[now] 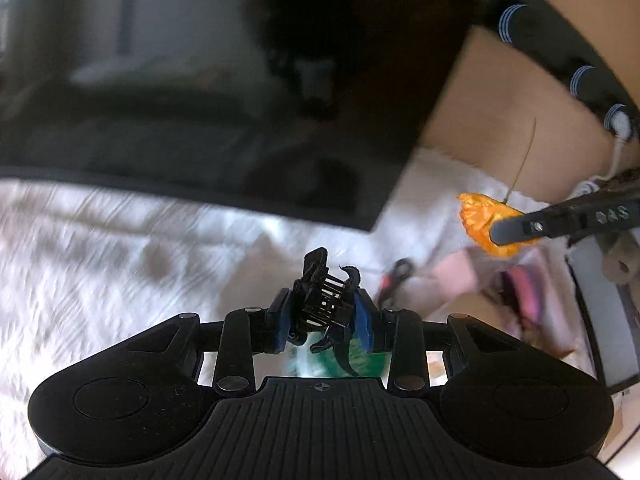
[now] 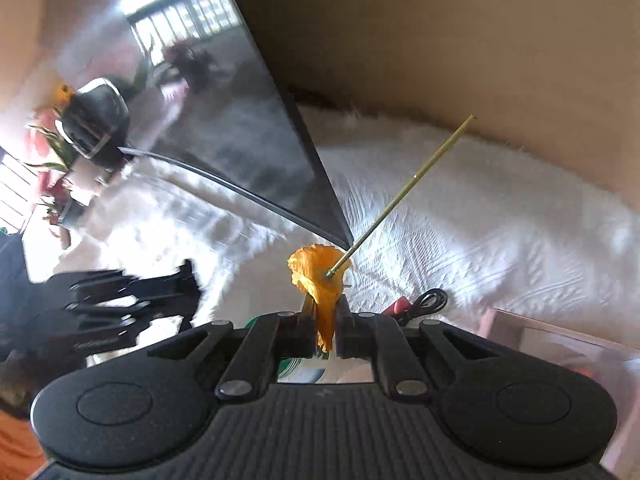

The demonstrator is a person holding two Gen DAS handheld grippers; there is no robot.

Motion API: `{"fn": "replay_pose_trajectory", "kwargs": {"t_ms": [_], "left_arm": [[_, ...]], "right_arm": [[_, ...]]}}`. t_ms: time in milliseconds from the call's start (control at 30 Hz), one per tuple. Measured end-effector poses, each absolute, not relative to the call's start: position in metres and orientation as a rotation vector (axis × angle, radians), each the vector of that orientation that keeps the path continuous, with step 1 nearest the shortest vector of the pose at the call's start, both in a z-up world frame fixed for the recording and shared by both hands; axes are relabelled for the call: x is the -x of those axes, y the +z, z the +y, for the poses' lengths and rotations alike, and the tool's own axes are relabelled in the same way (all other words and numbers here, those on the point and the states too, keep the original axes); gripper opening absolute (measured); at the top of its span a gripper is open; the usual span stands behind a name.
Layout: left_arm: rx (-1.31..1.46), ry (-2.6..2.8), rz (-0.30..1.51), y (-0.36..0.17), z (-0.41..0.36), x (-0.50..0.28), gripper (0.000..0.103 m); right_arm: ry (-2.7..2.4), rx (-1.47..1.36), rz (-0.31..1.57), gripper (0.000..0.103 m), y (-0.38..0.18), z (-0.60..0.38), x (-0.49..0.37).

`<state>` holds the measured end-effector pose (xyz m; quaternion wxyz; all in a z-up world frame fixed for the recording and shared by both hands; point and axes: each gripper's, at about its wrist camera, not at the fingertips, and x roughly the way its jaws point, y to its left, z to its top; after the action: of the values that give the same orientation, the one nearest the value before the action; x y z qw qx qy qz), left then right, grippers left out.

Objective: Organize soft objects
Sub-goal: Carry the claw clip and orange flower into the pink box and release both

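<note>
My left gripper (image 1: 323, 316) is shut on a black hair claw clip (image 1: 326, 294) and holds it above the white quilted cloth (image 1: 100, 248). My right gripper (image 2: 323, 322) is shut on an orange fabric flower (image 2: 320, 276) whose thin green stem (image 2: 404, 194) points up and to the right. In the left wrist view the right gripper (image 1: 500, 236) comes in from the right edge with the orange flower (image 1: 480, 226). In the right wrist view the left gripper (image 2: 188, 280) shows blurred at the left.
A large black screen (image 1: 200, 100) stands over the cloth, also in the right wrist view (image 2: 224, 128). Red-handled scissors (image 1: 394, 280) and a pink box (image 1: 456, 276) lie right. A black cable (image 2: 428, 300) lies near a pink box (image 2: 560, 340). A tan wall (image 2: 480, 60) is behind.
</note>
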<state>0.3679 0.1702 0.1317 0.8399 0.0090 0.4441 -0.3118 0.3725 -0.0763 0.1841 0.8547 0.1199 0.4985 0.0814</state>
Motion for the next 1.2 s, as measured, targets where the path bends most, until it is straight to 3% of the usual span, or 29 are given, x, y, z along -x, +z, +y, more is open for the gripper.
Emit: {"fn": "replay_pose_trajectory", "kwargs": {"t_ms": [400,933,1200], "left_arm": [[-0.137,-0.86,0.928,0.167,0.052,-0.329,0.037],[-0.143,-1.046,1.057,0.116,-0.072,-0.287,0.037],[-0.106,-1.073,0.986,0.077,-0.106,-0.276,0.038]], "right_arm": [[0.1,-0.288,0.917,0.008,0.227,-0.123,-0.263],[-0.072,-0.347,0.962,0.008,0.188,-0.199,-0.186],[-0.132,-0.306,1.025,0.008,0.155,-0.209,-0.181]]}}
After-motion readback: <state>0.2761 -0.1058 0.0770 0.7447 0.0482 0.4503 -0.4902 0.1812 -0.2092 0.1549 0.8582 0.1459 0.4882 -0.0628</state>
